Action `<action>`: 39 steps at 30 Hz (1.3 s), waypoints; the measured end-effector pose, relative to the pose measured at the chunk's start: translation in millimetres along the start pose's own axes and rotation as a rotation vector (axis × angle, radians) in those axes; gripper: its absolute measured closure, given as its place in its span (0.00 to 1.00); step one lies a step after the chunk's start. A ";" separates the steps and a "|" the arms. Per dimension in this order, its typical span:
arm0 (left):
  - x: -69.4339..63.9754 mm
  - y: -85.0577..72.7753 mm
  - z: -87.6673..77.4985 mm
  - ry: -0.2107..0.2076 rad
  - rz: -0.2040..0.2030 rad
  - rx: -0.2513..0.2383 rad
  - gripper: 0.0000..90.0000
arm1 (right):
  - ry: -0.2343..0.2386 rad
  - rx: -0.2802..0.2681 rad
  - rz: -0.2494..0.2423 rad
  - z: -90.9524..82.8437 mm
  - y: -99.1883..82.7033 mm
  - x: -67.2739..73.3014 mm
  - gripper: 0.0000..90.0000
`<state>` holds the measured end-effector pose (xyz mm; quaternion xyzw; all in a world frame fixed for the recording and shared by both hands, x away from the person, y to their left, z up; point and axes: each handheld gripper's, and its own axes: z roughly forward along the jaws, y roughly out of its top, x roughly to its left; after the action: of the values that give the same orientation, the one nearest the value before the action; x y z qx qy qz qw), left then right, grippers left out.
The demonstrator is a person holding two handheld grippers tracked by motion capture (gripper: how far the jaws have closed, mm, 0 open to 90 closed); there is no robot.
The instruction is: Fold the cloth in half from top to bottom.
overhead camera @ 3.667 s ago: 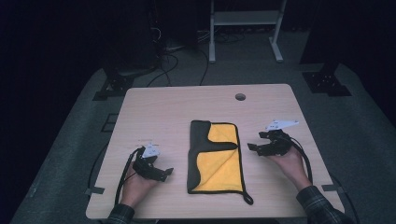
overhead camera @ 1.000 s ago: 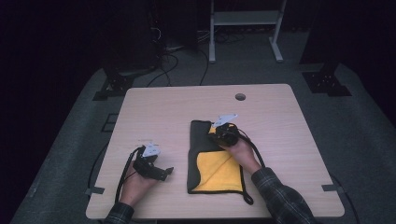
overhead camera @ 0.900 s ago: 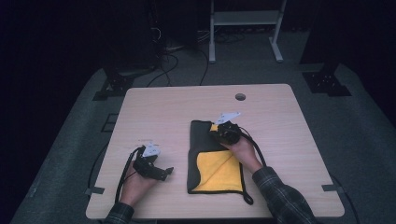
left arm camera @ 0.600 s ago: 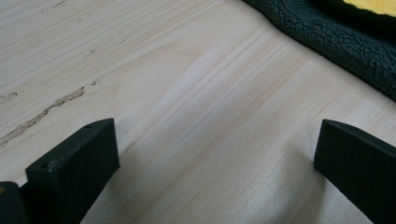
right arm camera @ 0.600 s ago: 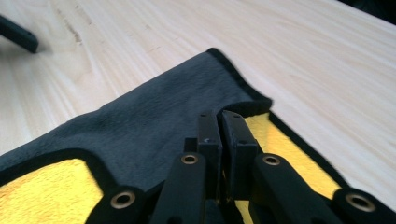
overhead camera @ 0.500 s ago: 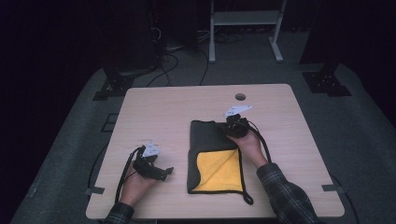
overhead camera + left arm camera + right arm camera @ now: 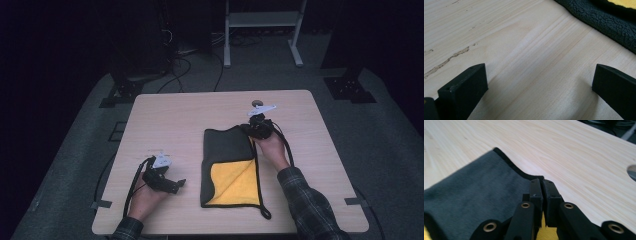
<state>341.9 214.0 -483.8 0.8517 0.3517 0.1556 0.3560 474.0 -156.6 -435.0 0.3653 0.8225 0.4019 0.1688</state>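
Right gripper (image 7: 258,127) sits just right of the frame's centre in the high view, its jaws pinched tight on the top right corner of the cloth (image 7: 227,150). In the right gripper view the two black jaws (image 7: 541,195) meet with a thin edge of dark fabric caught between them, and a sliver of yellow shows beneath.

The cloth lies in the middle of the table (image 7: 175,115), a little right of centre. Its upper half shows the dark grey side; the lower right part shows the yellow side, with a dark border down the left edge and along the bottom. A small loop trails off its lower right corner.

Left gripper (image 7: 170,184) rests on the table at lower left, well apart from the cloth. Its jaws stand wide over bare wood in the left gripper view, with the cloth's dark fleecy edge (image 7: 604,22) at upper right, untouched.

My reading is that this is a fold or unfold in progress: the corner is gripped and only slightly lifted, and most of the cloth lies flat. Carrying that corner across and laying it down is left to do, and the left gripper has no part in it yet.
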 end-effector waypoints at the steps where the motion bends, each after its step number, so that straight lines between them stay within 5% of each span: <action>1: 0.0 0.0 0.0 0.000 0.000 0.000 0.00 | -0.006 0.009 0.008 0.6 -1.3 -2.3 0.95; 16: -0.1 -0.1 0.0 0.001 -0.001 0.000 0.00 | -0.059 0.100 0.074 17.1 -26.1 -25.3 0.95; 19: -0.1 0.0 -0.2 0.001 -0.001 0.002 0.00 | -0.055 0.081 0.101 18.6 -31.1 -28.2 0.92; 21: -0.2 0.0 -0.2 0.001 -0.001 0.002 0.00 | -0.090 0.086 0.102 18.1 -30.5 -28.5 0.80; 27: -0.2 -0.1 -0.4 0.001 -0.001 0.003 0.00 | -0.121 0.039 0.138 1.2 -32.8 -38.0 0.73; 31: -0.1 0.0 -0.4 0.000 0.000 0.004 0.00 | -0.077 0.020 0.158 -12.8 -34.8 -38.6 0.72; 39: -0.1 0.0 -0.4 0.000 0.000 0.003 0.00 | 0.011 0.012 0.095 -30.2 -37.1 -12.0 0.70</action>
<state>341.5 214.1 -483.6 0.8522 0.3521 0.1550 0.3545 447.6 -196.8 -445.6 0.4030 0.8075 0.4065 0.1428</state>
